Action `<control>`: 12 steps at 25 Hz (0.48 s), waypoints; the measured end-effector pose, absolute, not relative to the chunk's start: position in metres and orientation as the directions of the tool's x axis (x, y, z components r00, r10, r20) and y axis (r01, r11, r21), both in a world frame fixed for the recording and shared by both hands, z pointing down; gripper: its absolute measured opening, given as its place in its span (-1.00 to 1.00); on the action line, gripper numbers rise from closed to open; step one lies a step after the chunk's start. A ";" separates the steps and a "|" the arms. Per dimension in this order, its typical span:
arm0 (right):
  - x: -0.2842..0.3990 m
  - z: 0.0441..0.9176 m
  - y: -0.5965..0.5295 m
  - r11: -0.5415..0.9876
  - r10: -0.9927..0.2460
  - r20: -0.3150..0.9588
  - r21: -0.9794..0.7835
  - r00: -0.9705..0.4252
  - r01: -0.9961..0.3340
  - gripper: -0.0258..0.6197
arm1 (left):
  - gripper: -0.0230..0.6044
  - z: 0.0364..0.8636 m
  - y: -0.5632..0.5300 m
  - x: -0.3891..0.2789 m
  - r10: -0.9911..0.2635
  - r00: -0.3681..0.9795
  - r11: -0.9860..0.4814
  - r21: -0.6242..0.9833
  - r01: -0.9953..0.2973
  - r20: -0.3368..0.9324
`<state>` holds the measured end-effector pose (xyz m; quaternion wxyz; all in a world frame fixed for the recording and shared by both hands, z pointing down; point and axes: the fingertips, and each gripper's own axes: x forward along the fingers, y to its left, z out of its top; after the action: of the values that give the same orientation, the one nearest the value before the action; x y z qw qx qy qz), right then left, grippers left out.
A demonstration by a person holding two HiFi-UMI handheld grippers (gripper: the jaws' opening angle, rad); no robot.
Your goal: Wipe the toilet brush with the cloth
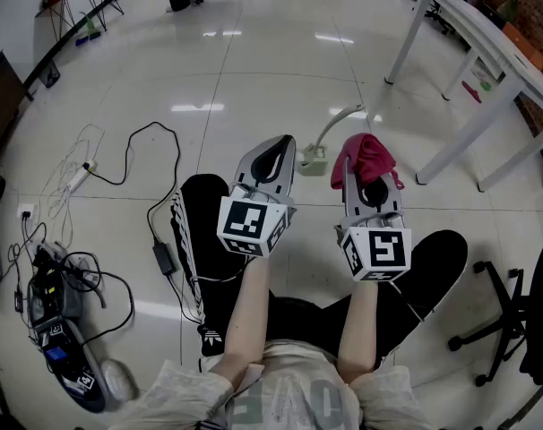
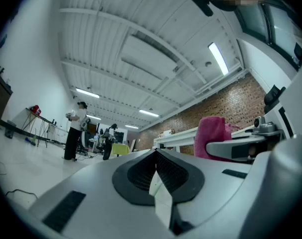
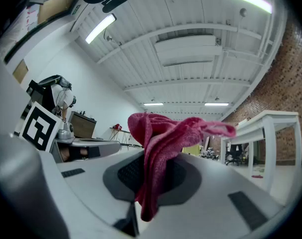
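The cloth (image 1: 366, 156) is clenched in the right gripper (image 1: 373, 184); the left gripper (image 1: 273, 152) is closed on nothing. What seems the toilet brush (image 1: 313, 160) is stood on the floor (image 1: 254, 79) just ahead, between them, its handle (image 1: 336, 119) arched rightward.

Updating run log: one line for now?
left gripper: shut, empty | right gripper: shut on pink cloth | toilet brush: on floor, untouched

The cloth (image 3: 163, 143) is a deep pink, nubby rag, bunched and crumpled, clamped between the jaws of the right gripper (image 1: 371, 182). Most of it puffs out past the jaw tips, and a narrow end trails back between the pads. The toilet brush (image 1: 318, 153) sits on the pale tiled floor (image 1: 254, 70), just beyond the cloth and apart from it: a white, curved handle on a pale greenish base.
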<state>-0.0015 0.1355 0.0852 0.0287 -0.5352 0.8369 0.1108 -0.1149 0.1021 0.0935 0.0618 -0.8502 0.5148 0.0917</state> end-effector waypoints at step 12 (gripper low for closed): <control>0.003 0.172 0.052 0.438 -0.899 -0.031 -0.006 -0.438 -0.899 -0.82 | -0.91 0.176 0.038 -0.107 -0.887 0.454 -0.459 0.059 -0.886 -0.085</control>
<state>0.0025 0.0524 0.1720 0.0149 -0.5300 0.8478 0.0056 -0.1071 0.0376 0.1758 -0.0029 -0.8526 0.5200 0.0518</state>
